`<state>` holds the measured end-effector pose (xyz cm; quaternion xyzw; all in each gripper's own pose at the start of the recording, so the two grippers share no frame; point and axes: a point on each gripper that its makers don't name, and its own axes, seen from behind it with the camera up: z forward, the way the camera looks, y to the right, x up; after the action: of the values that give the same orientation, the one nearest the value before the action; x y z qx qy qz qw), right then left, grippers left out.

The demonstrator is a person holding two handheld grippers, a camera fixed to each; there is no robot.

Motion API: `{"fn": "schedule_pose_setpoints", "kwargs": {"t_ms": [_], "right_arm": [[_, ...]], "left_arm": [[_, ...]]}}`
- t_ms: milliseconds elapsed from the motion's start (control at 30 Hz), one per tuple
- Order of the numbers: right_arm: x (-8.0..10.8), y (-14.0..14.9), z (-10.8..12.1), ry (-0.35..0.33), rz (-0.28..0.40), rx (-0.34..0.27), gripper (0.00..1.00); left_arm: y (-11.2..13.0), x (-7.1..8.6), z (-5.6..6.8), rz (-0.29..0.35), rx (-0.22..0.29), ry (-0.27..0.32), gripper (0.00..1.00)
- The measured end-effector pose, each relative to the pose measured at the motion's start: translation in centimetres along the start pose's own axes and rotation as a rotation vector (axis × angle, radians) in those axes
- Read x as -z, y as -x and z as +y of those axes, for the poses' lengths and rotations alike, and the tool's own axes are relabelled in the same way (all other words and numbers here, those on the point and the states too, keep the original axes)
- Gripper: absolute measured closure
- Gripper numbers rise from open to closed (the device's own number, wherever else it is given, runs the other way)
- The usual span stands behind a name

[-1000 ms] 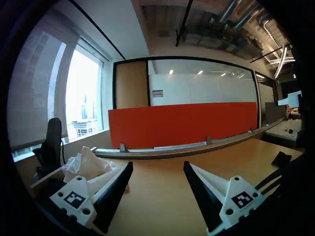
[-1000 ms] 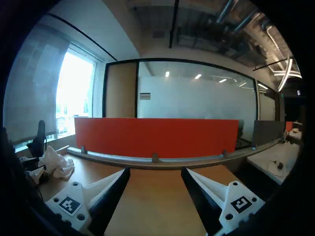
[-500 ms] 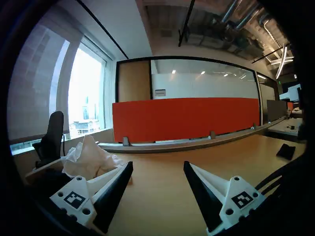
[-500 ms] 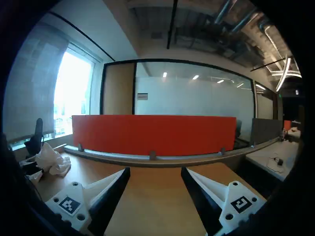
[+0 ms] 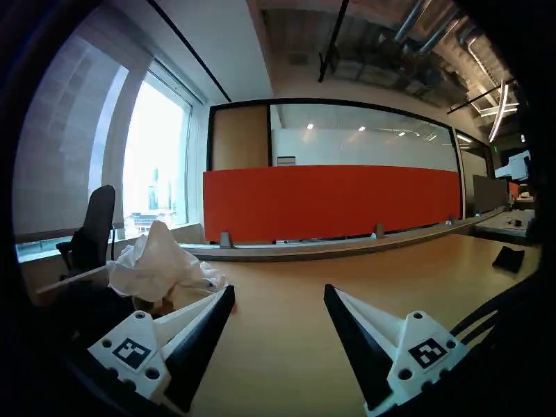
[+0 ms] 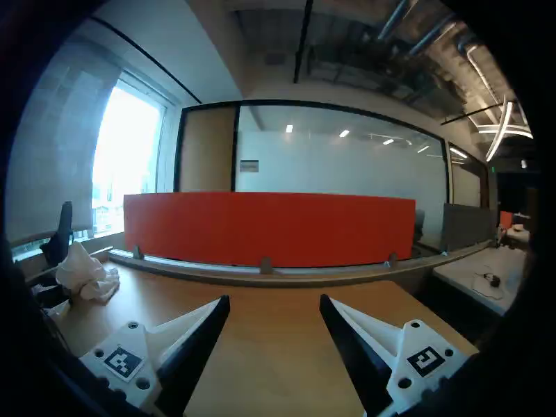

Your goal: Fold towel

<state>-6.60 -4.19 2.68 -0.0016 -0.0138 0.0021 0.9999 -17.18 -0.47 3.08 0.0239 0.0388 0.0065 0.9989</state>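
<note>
A crumpled white towel [image 5: 161,269] lies in a heap on the wooden table [image 5: 292,326], just beyond my left finger in the left gripper view. My left gripper [image 5: 278,295] is open and holds nothing; the towel is ahead and to its left. In the right gripper view the same towel [image 6: 83,272] sits far off at the left edge of the table [image 6: 278,340]. My right gripper [image 6: 272,306] is open over bare wood with nothing between its fingers.
An orange divider panel [image 5: 326,201] runs along the table's back edge. A black office chair [image 5: 90,240] stands by the window at left. A small black object [image 5: 509,258] lies on the table at right. Another desk [image 6: 486,281] stands to the right.
Both views have tilted downward a little, so the divider and towel sit higher in frame. The towel appears slightly larger and nearer in the left gripper view. Both grippers stay open.
</note>
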Motion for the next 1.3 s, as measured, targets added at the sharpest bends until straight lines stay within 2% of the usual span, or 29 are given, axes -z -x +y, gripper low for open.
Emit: {"fn": "schedule_pose_setpoints", "kwargs": {"t_ms": [400, 900, 1300], "right_arm": [[0.2, 0.8, 0.4, 0.006, -0.013, 0.019, 0.00], [0.3, 1.2, 0.0, 0.004, -0.020, 0.027, 0.00], [0.1, 0.0, 0.6, 0.013, 0.024, 0.020, 0.00]], "left_arm": [[1.3, 0.1, -1.3, -0.001, 0.036, -0.021, 0.05], [1.5, -0.2, -1.1, -0.006, 0.030, -0.014, 0.05], [1.4, -0.2, -1.0, -0.007, 0.028, -0.013, 0.05]]}}
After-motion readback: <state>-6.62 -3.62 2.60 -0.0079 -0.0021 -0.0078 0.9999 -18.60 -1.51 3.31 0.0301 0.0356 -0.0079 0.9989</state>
